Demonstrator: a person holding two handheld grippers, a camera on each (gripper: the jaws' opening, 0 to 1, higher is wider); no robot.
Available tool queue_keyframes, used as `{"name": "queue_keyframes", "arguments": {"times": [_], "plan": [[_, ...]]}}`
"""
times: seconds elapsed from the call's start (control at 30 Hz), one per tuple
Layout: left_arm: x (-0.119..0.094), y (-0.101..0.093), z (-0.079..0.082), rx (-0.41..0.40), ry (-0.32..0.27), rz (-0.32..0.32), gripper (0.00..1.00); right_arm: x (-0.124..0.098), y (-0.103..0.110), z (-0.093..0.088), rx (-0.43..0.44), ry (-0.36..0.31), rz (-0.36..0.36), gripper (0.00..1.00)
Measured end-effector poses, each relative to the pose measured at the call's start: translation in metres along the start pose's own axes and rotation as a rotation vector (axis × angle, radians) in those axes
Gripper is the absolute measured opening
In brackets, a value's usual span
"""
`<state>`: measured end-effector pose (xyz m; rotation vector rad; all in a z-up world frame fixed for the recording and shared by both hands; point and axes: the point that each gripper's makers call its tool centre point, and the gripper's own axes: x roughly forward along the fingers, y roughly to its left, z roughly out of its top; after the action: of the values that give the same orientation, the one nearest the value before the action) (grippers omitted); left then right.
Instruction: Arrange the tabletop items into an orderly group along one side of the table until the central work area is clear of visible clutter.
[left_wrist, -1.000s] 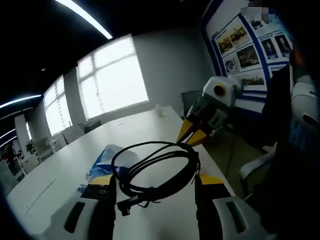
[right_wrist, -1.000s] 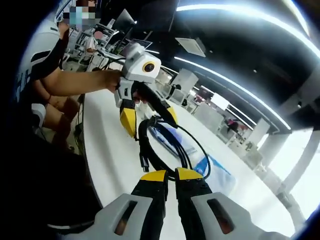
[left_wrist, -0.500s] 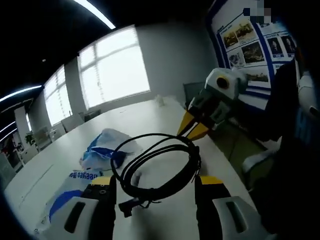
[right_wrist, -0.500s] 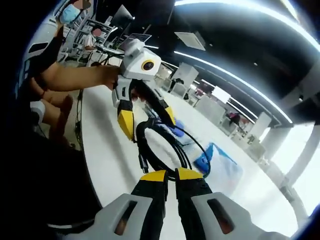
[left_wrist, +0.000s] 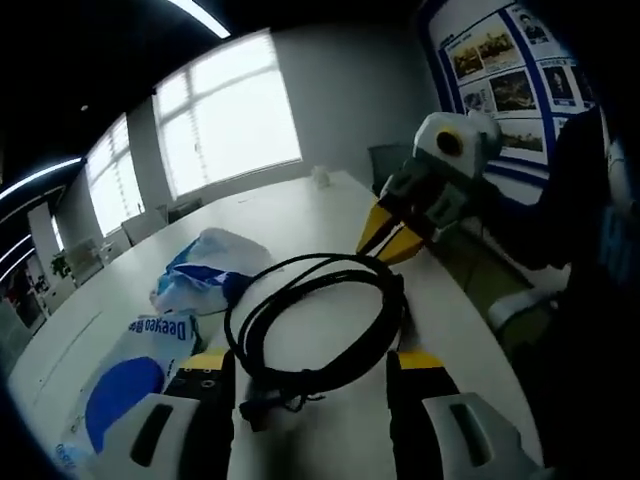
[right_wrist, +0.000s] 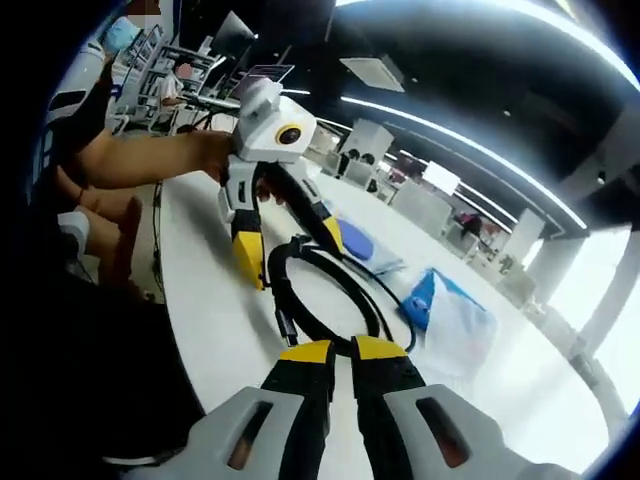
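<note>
White counter (left_wrist: 300, 225) runs toward bright windows. The right gripper (right_wrist: 335, 352) has its jaws clenched on a black cable (left_wrist: 315, 320), holding the coil just above the counter. The left gripper (left_wrist: 305, 365) has its jaws spread wide around the coil. A blue and white bag (left_wrist: 195, 280) lies near. The loops could slip and drop if the pinch is weak.

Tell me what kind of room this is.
Most likely an office meeting room or open-plan workspace: a long white table with chairs along it, big windows, a wall display board of photos, and desks with monitors behind.
</note>
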<state>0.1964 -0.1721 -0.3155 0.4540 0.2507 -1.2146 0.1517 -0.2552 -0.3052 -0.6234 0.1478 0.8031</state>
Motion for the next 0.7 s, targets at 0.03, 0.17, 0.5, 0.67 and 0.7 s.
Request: {"name": "queue_keyframes", "arguments": {"times": [0.03,0.17,0.5,0.67,0.7], "plan": [[-0.001,0.001,-0.001,-0.004,0.000,-0.002,0.60,0.000,0.002,-0.005,0.036,0.028,0.011,0.06],[-0.002,0.001,-0.004,-0.053,0.009,-0.020,0.59,-0.001,-0.005,-0.009,0.102,0.015,-0.017,0.16],[0.002,0.003,-0.002,-0.046,0.011,-0.005,0.60,-0.009,-0.006,0.004,0.120,-0.027,-0.023,0.19],[0.003,0.011,-0.001,-0.048,0.014,0.003,0.64,-0.010,-0.004,0.005,0.154,-0.027,-0.019,0.31],[0.003,0.014,-0.001,-0.049,0.016,0.007,0.66,-0.011,-0.003,0.004,0.159,-0.025,-0.019,0.33]]}}
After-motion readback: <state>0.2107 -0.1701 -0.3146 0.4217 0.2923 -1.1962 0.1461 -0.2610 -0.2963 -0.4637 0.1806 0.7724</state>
